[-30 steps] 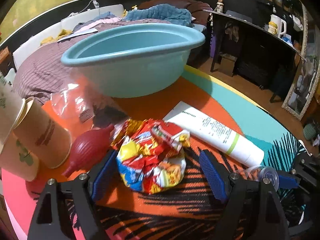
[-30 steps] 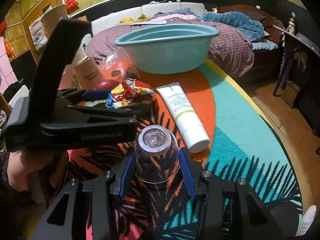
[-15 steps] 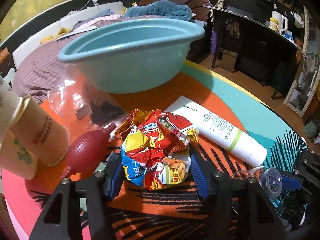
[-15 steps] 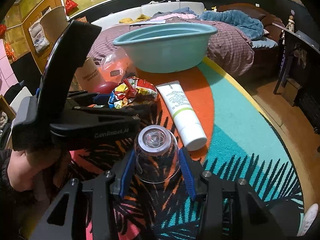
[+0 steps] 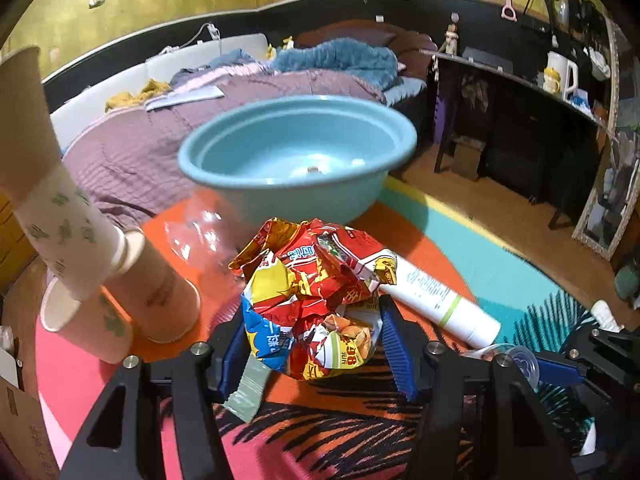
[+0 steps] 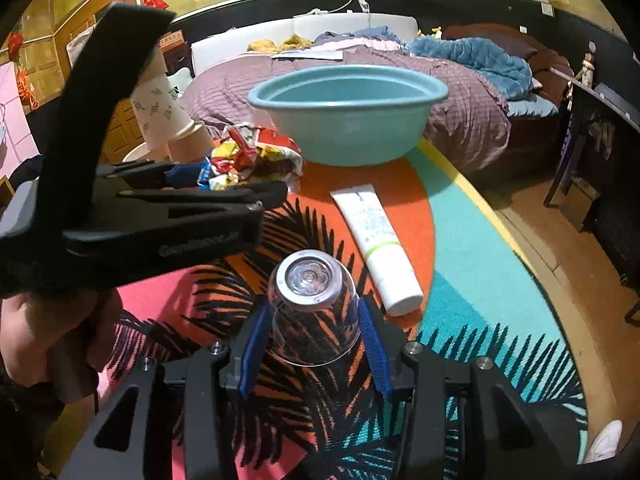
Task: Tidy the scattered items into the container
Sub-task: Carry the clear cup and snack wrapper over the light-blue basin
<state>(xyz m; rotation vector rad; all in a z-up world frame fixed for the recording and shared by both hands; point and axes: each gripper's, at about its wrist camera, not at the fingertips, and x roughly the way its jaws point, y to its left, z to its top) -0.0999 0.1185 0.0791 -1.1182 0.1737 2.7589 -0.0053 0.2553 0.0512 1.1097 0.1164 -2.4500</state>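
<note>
The left gripper [image 5: 312, 336] is clamped on the crumpled snack wrapper [image 5: 316, 300], with the blue basin [image 5: 296, 160] at 12 o'clock from it on the round rug [image 5: 460, 248]. The right gripper [image 6: 314, 340] is clamped on an upside-down clear cup [image 6: 314, 308], and the white tube [image 6: 376, 244] lies on the rug at 1 o'clock from this cup, in front of the basin.

The crumpled red and yellow snack wrapper [image 5: 316, 300] hides part of the white plastic tube [image 5: 444, 304]. Its print is blurry.
</note>
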